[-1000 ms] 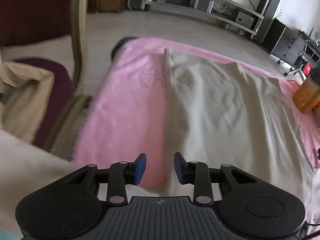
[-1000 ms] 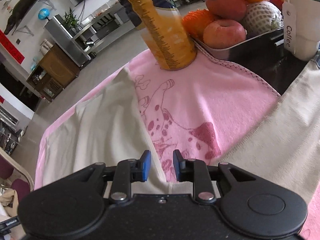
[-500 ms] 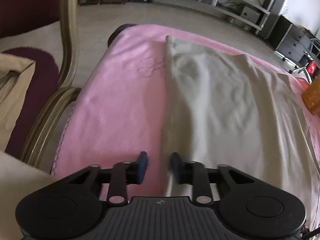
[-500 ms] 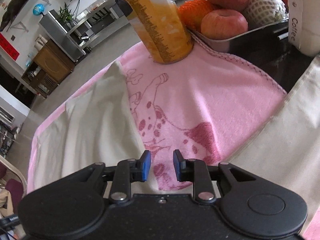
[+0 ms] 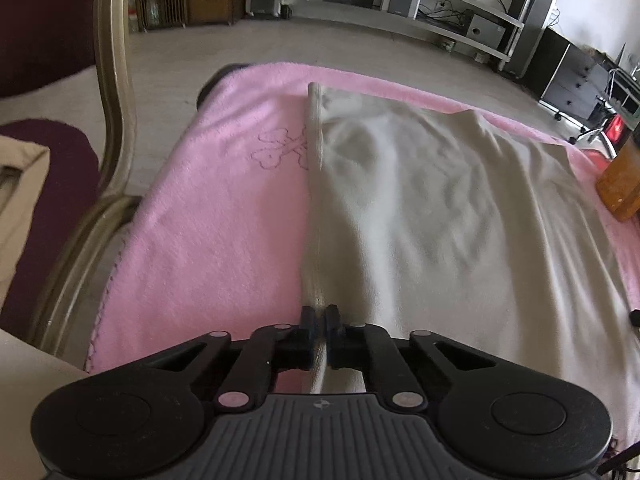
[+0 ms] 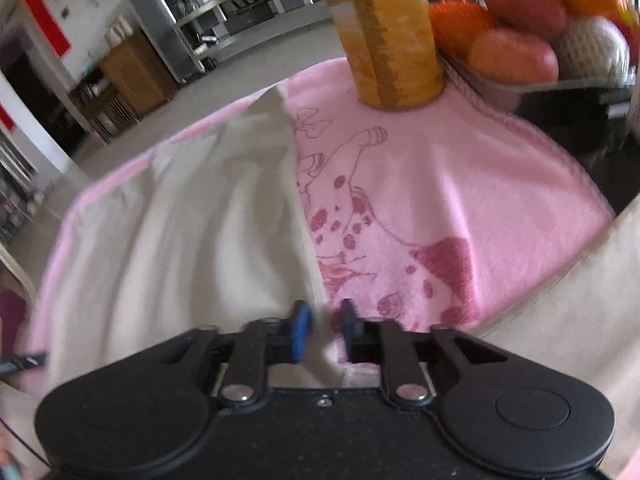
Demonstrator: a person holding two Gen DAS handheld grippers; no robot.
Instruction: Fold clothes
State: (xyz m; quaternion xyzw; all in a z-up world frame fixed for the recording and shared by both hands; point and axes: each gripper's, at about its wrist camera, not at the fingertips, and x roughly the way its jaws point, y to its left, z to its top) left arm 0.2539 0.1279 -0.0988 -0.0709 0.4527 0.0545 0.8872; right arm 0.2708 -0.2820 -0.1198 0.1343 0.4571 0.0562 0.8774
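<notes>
A pink blanket (image 5: 224,220) printed with a spotted dog covered the table, and the beige garment (image 5: 440,208) lay spread flat across it, with a chair's curved frame (image 5: 114,92) at one side, a juice bottle (image 6: 390,36) and a metal tray of fruit (image 6: 516,52) at the other, and shelves along the far wall. The left gripper (image 5: 320,320) had pinched the garment's near left edge tight, while the right gripper (image 6: 324,320) was closing on the near right edge with cloth between its jaws. The right wrist view was blurred, the bottle's top was cut off, and the tabletop was hidden
</notes>
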